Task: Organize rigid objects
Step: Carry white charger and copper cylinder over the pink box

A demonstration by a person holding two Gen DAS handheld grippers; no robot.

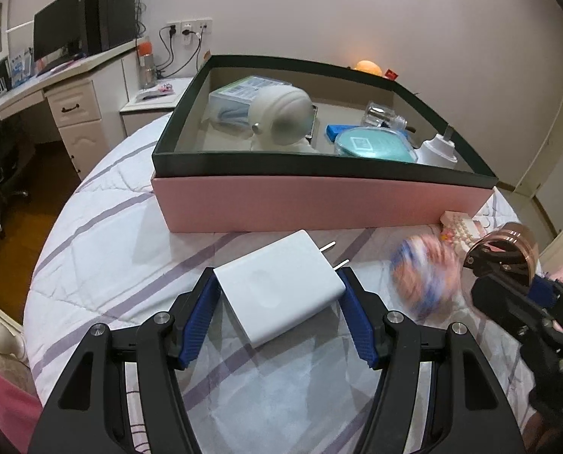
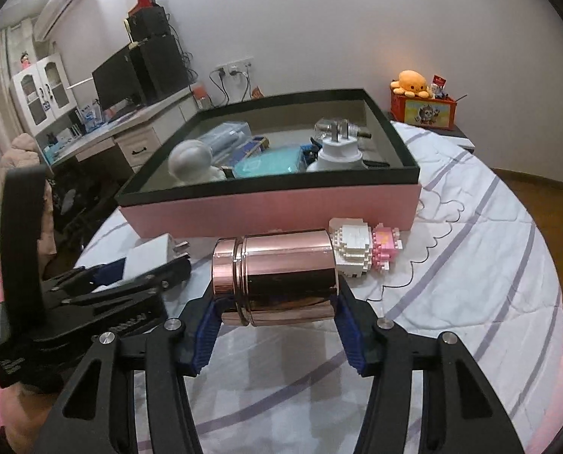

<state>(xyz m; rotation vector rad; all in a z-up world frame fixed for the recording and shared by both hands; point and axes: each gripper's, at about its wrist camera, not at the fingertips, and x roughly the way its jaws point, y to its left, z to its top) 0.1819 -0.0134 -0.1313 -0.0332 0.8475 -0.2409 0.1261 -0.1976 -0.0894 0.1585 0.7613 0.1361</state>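
Note:
My left gripper (image 1: 279, 278) is shut on a white plug charger (image 1: 281, 289), held just above the striped quilt in front of the pink box (image 1: 319, 200). My right gripper (image 2: 276, 295) is shut on a rose-gold metal cylinder (image 2: 277, 276), held sideways; it also shows at the right of the left wrist view (image 1: 508, 246). The box holds a white astronaut figure (image 1: 281, 117), a teal round case (image 1: 372, 143), a white plug adapter (image 1: 438, 149) and a clear jar (image 1: 380, 113). A blurred pink-and-blue object (image 1: 421, 272) lies between the grippers.
A white-and-pink brick figure (image 2: 364, 246) lies against the box front. A thin cable (image 2: 436, 234) runs across the quilt at right. A desk with a monitor (image 1: 58, 30) stands at far left, a nightstand with an orange plush (image 2: 412, 81) at back right.

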